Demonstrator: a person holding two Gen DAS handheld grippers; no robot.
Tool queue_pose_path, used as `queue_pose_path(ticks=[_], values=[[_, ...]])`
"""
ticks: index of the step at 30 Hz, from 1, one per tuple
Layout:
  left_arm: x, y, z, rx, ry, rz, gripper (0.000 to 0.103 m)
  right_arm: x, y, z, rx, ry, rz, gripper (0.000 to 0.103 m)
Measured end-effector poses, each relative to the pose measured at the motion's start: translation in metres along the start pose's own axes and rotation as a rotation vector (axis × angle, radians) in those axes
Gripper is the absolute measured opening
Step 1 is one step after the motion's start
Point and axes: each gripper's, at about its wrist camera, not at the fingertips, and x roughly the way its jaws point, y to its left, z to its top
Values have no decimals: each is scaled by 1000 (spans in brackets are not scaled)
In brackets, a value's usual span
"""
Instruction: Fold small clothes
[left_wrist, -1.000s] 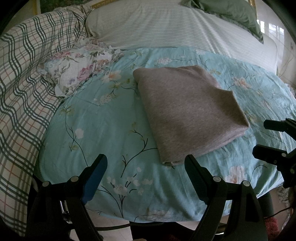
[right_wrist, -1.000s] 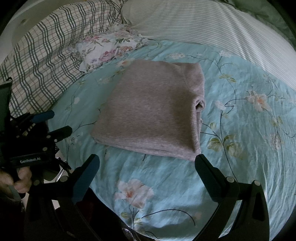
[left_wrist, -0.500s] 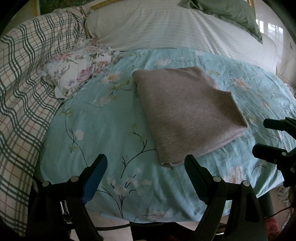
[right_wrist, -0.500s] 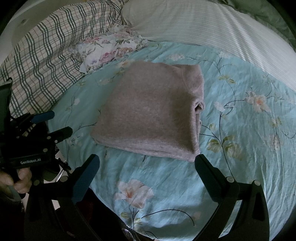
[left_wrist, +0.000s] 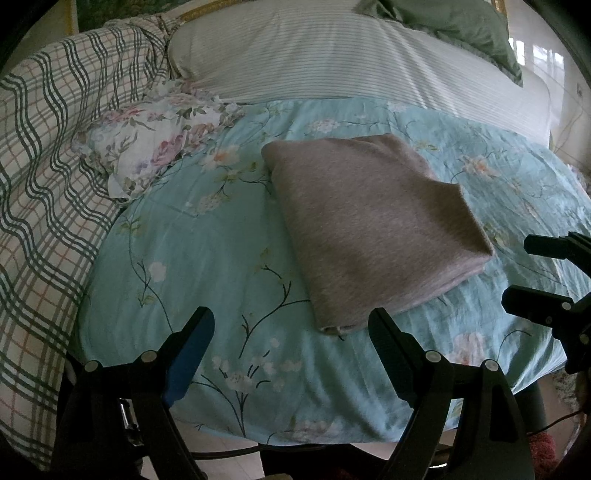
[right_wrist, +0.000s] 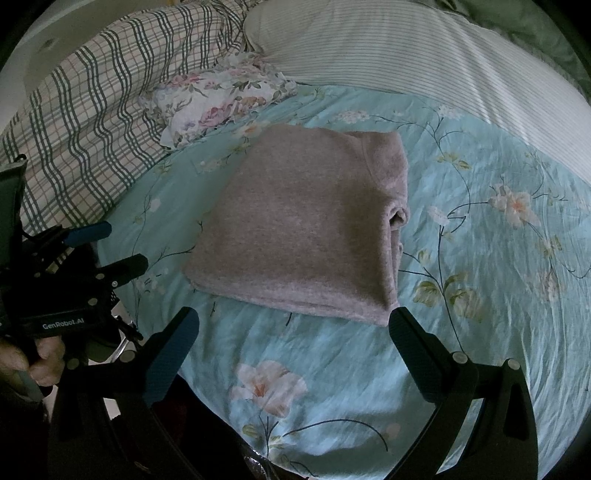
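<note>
Home bedroom, bed with floral turquoise quilt (left_wrist: 207, 258), striped pillow (left_wrist: 332, 55), plaid blanket (left_wrist: 40, 177)

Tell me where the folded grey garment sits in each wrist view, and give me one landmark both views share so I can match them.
Left wrist view: the folded grey garment lies right of centre, its near corner by the inner finger of the left gripper.
Right wrist view: the folded grey garment lies at centre, just beyond the right gripper.
Shared landmark: the floral pillow, up and left of the garment.

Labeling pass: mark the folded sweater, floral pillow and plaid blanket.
folded sweater (right_wrist: 306, 221), right wrist view, middle of top layer
floral pillow (left_wrist: 147, 147), left wrist view, centre
plaid blanket (right_wrist: 85, 118), right wrist view, middle
</note>
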Motion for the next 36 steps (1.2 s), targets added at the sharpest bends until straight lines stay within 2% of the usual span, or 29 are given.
queue_pose_path(ticks=[21, 28, 36], values=[[1, -4, 2, 2, -3, 6, 86, -1, -1, 4, 1, -8, -2, 102], [6, 1, 13, -18, -24, -22, 86, 3, -9, 17, -3, -38, -17, 102], [17, 3, 24, -32, -25, -11, 86, 17, -17, 25, 31, -25, -23, 102]])
